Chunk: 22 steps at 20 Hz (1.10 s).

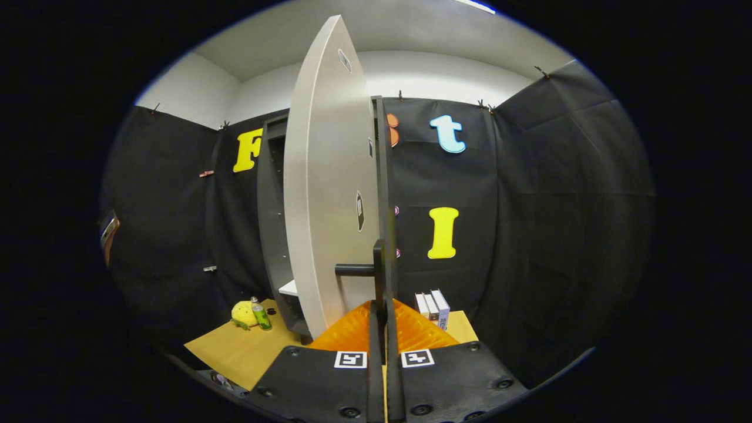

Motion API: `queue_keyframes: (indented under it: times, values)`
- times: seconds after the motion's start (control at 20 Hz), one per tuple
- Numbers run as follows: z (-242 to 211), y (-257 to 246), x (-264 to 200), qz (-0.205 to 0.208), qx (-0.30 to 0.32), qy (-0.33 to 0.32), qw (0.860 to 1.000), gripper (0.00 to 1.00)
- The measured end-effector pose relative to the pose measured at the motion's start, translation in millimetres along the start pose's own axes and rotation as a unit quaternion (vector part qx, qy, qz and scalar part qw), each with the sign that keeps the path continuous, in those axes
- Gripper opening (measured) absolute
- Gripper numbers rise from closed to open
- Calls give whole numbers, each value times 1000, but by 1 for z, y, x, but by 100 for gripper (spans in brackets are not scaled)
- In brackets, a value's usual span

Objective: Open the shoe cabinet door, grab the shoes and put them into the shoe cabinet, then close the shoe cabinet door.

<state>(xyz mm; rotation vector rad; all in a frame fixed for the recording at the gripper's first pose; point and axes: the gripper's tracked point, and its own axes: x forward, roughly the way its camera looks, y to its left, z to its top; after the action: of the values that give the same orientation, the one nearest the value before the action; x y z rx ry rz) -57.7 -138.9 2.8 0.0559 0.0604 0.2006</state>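
Observation:
The dark grey shoe cabinet (271, 223) stands on the tan table, and a white shelf (289, 288) shows inside it low down. Its pale grey door (329, 194) is swung open toward me, so I see it almost edge-on with its dark edge running up the middle. A black handle (355, 269) sticks out from the door's lower part. My gripper (382, 305) is right at that handle. Both fingers are pressed together on the handle's upright bar, just above their tips.
A yellow soft object (244, 312) and a small green bottle (261, 317) sit on the table (235, 352) left of the cabinet. A few upright white boxes (432, 306) stand to the right of the door. Black cloth walls close in all sides.

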Motion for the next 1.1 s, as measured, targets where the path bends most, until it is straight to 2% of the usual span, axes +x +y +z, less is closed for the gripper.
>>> queue_keyframes:
  times: [0.35,0.5,0.55,0.6,0.85,1.1]
  values:
    - [6,7,-33,-10,14,-8,1000,6]
    - [1,29,-49,1,-1,1,1000,15]
    - [-1,36,-58,1,-4,7,1000,27]
    - [-4,44,-66,5,-3,13,1000,34]
    - [-32,100,-87,57,16,70,996,98]
    - [-95,147,-75,75,31,159,984,98]
